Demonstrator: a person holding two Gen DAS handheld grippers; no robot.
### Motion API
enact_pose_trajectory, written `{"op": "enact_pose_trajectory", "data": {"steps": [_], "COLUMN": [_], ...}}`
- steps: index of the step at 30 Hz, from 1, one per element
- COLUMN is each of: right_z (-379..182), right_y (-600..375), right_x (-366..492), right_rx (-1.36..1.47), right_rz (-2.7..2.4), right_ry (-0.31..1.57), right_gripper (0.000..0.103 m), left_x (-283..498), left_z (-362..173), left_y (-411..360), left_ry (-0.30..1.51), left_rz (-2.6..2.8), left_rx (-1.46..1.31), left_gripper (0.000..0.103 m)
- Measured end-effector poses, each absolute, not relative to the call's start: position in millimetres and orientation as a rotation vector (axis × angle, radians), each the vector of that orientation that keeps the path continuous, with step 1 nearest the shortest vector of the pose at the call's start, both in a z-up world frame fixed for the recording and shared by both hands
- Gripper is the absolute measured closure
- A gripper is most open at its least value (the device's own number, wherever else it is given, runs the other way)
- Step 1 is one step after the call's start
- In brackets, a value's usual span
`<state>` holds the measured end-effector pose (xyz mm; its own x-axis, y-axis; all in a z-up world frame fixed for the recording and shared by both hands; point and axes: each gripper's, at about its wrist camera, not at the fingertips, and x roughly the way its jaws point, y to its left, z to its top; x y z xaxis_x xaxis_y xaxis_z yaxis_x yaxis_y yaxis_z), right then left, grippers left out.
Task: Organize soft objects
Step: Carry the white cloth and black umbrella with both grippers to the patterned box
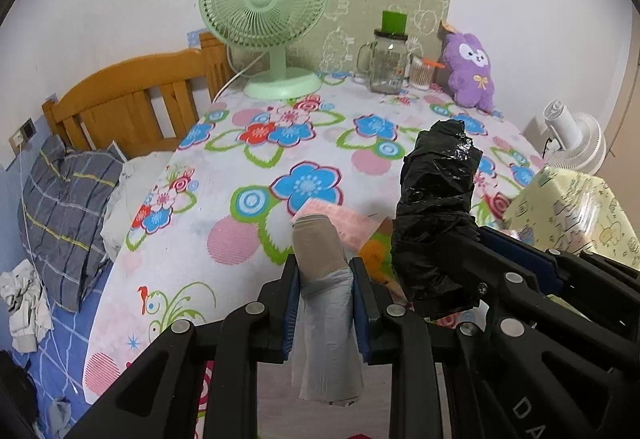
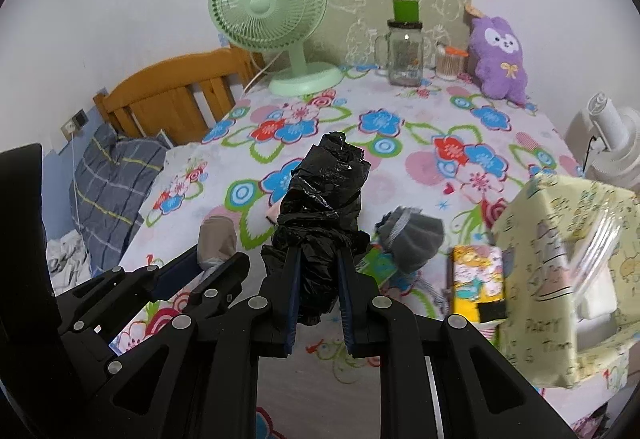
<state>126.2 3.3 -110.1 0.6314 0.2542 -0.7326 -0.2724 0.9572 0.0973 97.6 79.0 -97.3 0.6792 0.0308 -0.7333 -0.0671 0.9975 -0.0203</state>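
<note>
My left gripper (image 1: 325, 275) is shut on a roll of pale grey plastic bags (image 1: 322, 259) with a beige end, held above the flowered table (image 1: 240, 175). That roll also shows in the right wrist view (image 2: 217, 239). My right gripper (image 2: 317, 267) is shut on a roll of black plastic bags (image 2: 320, 199), held upright just right of the left gripper; the black roll also shows in the left wrist view (image 1: 438, 207). A grey sock bundle (image 2: 412, 235) lies on the table right of the black roll. A purple plush toy (image 2: 500, 57) leans at the back right.
A yellow-green patterned box (image 2: 560, 279) stands at the right, a small yellow packet (image 2: 478, 281) beside it. A green fan (image 2: 276, 15), a glass mug jar (image 2: 405, 53) and a cotton-swab cup (image 2: 448, 63) stand at the back. A pink packet (image 1: 348, 223) lies under the grippers. A bed lies to the left.
</note>
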Motion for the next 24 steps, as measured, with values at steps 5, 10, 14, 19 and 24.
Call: {"op": "enact_pose_trajectory", "data": {"steps": [5, 10, 14, 19, 24], "right_z": [-92.9, -77.3, -67.2, -56.4, -47.4], "right_y": [-6.9, -18.4, -28.4, -40.6, -54.2], "right_x": [121.0, 115.7, 112.9, 110.7, 110.1], "right_rx": [-0.027, -0.025, -0.022, -0.018, -0.019], "right_rz": [0.301, 0.301, 0.298, 0.295, 0.284], "right_ry": [0.798, 0.755, 0.733, 0.708, 0.685], "right_gripper": [0.083, 0.083, 0.083, 0.083, 0.083], "left_x": [94.9, 91.9, 91.5, 89.2, 91.3], "left_z": [-82.0, -66.7, -57.5, -47.6, -40.5], "left_y": [67.7, 55.3, 45.2, 32.6, 18.2], "left_ry": [0.787, 0.750, 0.734, 0.710, 0.695], "left_rz": [0.056, 0.059, 0.053, 0.050, 0.028], "left_rx": [-0.038, -0.024, -0.011, 0.002, -0.001], "left_gripper": [0.080, 0.080, 0.080, 0.080, 0.080]}}
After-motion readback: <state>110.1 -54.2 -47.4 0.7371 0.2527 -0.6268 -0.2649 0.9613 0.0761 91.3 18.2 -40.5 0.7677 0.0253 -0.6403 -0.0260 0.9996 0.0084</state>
